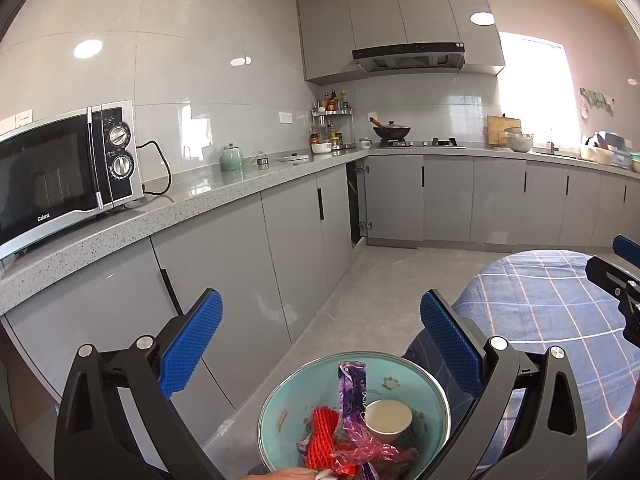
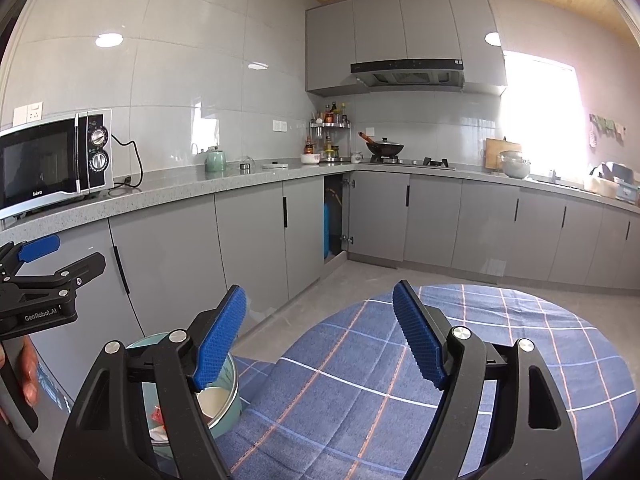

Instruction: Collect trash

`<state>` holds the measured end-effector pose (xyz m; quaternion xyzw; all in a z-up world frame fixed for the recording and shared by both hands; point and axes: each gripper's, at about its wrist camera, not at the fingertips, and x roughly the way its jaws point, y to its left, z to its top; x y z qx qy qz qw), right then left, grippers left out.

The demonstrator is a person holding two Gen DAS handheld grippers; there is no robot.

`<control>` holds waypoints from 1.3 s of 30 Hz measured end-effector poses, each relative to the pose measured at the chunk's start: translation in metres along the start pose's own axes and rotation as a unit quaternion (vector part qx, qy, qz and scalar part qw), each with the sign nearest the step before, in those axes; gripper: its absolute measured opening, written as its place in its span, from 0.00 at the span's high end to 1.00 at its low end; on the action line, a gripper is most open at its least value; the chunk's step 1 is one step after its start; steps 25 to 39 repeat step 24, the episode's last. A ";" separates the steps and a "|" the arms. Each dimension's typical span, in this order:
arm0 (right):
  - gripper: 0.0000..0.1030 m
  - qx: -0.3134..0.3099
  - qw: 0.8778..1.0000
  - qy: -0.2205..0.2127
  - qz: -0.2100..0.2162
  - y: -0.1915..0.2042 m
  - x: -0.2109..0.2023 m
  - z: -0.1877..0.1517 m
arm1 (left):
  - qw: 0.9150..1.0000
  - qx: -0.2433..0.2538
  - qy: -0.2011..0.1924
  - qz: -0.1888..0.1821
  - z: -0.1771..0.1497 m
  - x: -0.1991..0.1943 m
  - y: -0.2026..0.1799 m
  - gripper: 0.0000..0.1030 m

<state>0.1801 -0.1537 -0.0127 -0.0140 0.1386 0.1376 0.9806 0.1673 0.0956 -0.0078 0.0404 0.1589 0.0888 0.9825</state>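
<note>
- The left tongs (image 1: 320, 344) stand wide apart with nothing between the blue pads (image 1: 192, 344); they hang just above a teal bin (image 1: 280, 400).
- The bin sits low beside a table with a blue checked cloth (image 2: 400, 360), its rim touching or just next to the cloth's edge.
- Inside the bin lie a white paper cup (image 1: 388, 420), a purple wrapper (image 1: 352, 388) standing on end, a red net (image 1: 322, 436) and a crumpled pink plastic bag (image 1: 360, 448).
- The cup lies against the right inner side of the bin, its mouth facing up toward the camera.
- The right tongs (image 2: 320, 336) are spread open over the checked cloth, empty; their left pad (image 2: 220, 340) hangs over the bin's rim, the cup (image 2: 214, 400) just under it.
- In the right wrist view the left tongs (image 2: 60, 256) show at the left edge, with fingers of a hand (image 2: 30, 372) on their grip.
- Fingertips (image 1: 292, 474) show at the bottom edge of the left wrist view, next to the trash.
- Behind, a grey counter (image 1: 224, 192) runs along the wall with a microwave (image 1: 68, 168), a green kettle (image 1: 232, 158) and a wok (image 1: 392, 131) on the stove.
- One lower cupboard door (image 2: 378, 216) in the corner stands ajar.
</note>
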 end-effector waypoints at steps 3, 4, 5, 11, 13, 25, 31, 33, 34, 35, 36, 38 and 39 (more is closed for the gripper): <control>0.26 0.000 1.000 -0.001 0.000 0.000 -0.001 0.000 | 1.000 0.002 -0.001 0.004 0.000 0.000 -0.001 0.05; 0.26 0.000 1.000 -0.001 0.000 0.000 -0.001 0.000 | 1.000 0.003 -0.001 0.004 0.000 0.000 -0.001 0.05; 0.26 0.000 1.000 -0.001 0.000 0.001 -0.001 0.000 | 1.000 0.003 -0.001 0.005 0.000 0.000 -0.001 0.05; 0.26 -0.001 1.000 -0.004 -0.002 0.004 -0.002 0.001 | 1.000 0.009 -0.007 0.009 -0.001 -0.002 -0.003 0.05; 0.26 -0.001 1.000 -0.004 -0.002 0.004 -0.002 0.001 | 1.000 0.011 -0.008 0.008 -0.001 -0.002 -0.003 0.05; 0.23 0.004 1.000 -0.003 -0.009 -0.005 -0.005 0.001 | 1.000 0.012 -0.005 -0.010 0.000 -0.002 -0.004 0.05; 0.23 0.004 1.000 -0.003 -0.009 -0.005 -0.005 0.001 | 1.000 0.012 -0.005 -0.010 0.000 -0.002 -0.004 0.05; 0.23 0.004 1.000 -0.003 -0.009 -0.005 -0.005 0.001 | 1.000 0.012 -0.005 -0.010 0.000 -0.002 -0.004 0.05; 0.23 0.004 1.000 -0.003 -0.009 -0.005 -0.005 0.001 | 1.000 0.012 -0.005 -0.010 0.000 -0.002 -0.004 0.05; 0.23 0.004 1.000 -0.003 -0.009 -0.005 -0.005 0.001 | 1.000 0.012 -0.005 -0.010 0.000 -0.002 -0.004 0.05; 0.23 0.004 1.000 -0.003 -0.009 -0.005 -0.005 0.001 | 1.000 0.012 -0.005 -0.010 0.000 -0.002 -0.004 0.05; 0.23 0.004 1.000 -0.003 -0.009 -0.005 -0.005 0.001 | 1.000 0.012 -0.005 -0.010 0.000 -0.002 -0.004 0.05; 0.23 0.004 1.000 -0.003 -0.009 -0.005 -0.005 0.001 | 1.000 0.012 -0.005 -0.010 0.000 -0.002 -0.004 0.05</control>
